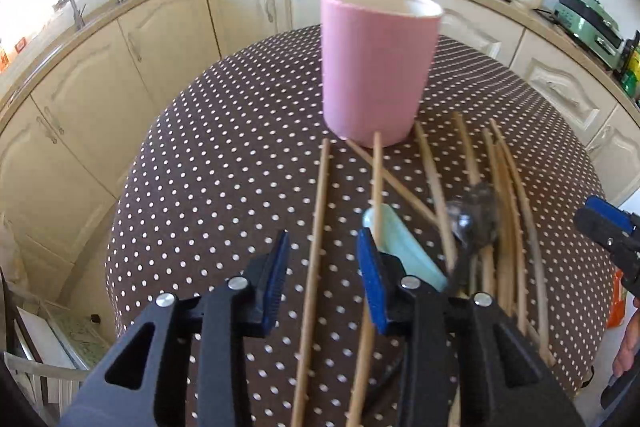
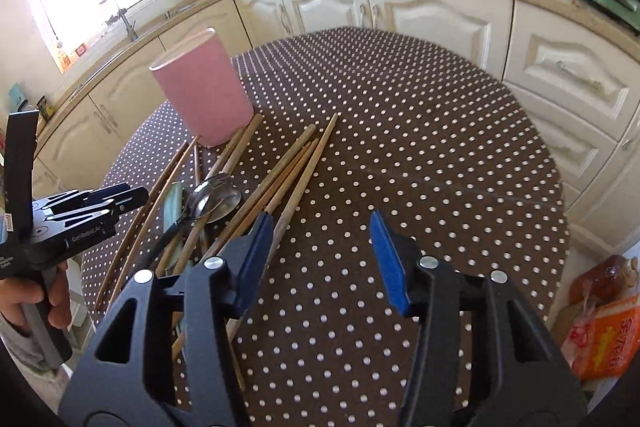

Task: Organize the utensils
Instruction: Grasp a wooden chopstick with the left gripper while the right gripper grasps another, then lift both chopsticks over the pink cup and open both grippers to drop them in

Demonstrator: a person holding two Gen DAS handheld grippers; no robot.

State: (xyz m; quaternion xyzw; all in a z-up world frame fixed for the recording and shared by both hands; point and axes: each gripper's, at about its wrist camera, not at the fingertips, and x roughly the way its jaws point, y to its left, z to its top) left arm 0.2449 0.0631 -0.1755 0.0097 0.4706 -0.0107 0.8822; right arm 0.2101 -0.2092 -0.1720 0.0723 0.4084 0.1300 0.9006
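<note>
Both sets of jaws stand partly apart and grip nothing. Between the blue pads of the left gripper (image 1: 324,279) a single wooden chopstick (image 1: 314,259) lies untouched on the cloth, and a second chopstick (image 1: 374,211) runs along the inner face of its right pad. Bare dotted cloth shows between the pads of the right gripper (image 2: 324,259), whose left finger sits beside the fanned bundle of chopsticks (image 2: 288,179). White lettering on the left gripper's body, seen from the right wrist, reads roughly "GenRobot.AI". A pale green spoon (image 1: 404,247) and a metal spoon (image 2: 212,199) lie among the sticks. Farther on, the pink utensil holder (image 1: 376,63) stands upright, several chopstick tips reaching its base. Right of the pile, the round table (image 2: 420,131) in its brown polka-dot cloth lies open to its far edge. An orange packet (image 2: 600,339) below the table's right edge bears red writing I cannot read. Cream cabinets (image 2: 436,15) curve behind.
</note>
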